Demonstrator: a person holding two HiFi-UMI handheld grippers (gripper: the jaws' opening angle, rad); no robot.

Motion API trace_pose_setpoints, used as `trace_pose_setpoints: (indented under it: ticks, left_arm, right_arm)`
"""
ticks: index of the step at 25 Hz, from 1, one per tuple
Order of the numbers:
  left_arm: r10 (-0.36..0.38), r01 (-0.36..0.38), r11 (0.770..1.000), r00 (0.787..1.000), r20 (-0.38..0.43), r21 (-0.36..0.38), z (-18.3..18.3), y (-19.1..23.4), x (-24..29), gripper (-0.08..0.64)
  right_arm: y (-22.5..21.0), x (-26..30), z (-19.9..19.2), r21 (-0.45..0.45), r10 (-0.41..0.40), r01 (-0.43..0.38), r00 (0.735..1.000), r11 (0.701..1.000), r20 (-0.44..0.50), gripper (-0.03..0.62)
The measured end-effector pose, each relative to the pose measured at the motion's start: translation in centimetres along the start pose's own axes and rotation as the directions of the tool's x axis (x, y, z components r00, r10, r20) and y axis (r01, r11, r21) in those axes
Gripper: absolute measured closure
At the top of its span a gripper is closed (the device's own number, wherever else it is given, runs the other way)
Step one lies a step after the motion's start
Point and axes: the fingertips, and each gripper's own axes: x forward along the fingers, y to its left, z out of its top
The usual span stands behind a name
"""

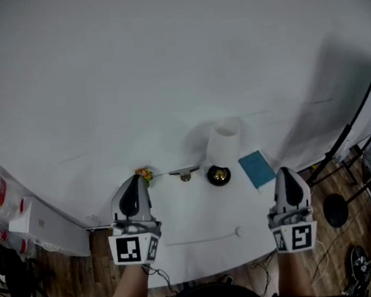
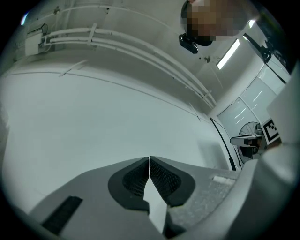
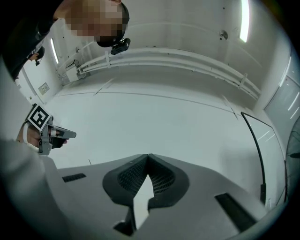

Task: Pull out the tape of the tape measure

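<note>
Your left gripper [image 2: 149, 161] and right gripper [image 3: 148, 158] each have their fingers pressed together on nothing. You hold the 2 tilted upward above the bench [image 1: 198, 215]; the tape measure [image 1: 218, 175] lies untouched near its far edge, between them

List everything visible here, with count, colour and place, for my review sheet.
table: one, white, centre of the head view
cylinder: one, white, far side of the table
round object: one, black with a brass-coloured centre, just in front of the cylinder
flat rectangle: one, blue, right of the round object
metal piece: one, grey, left of the round object
small object: one, orange and green, table's far left edge
box: one, white, floor at left
floor: brown wood
left gripper: one, grey, jaws shut, empty
right gripper: one, grey, jaws shut, empty
</note>
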Motion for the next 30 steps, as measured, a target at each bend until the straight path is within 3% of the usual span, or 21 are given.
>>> trace_pose_setpoints:
  ticks: [30]
  left_arm:
    - [-0.01,0.01,1.0,1.0,-0.026,0.0,-0.53,-0.52,-0.64,0.554]
  right_arm:
    - [0.28,-0.33,0.68,0.034,0.011,-0.011,1.0,0.999,0.006,0.589]
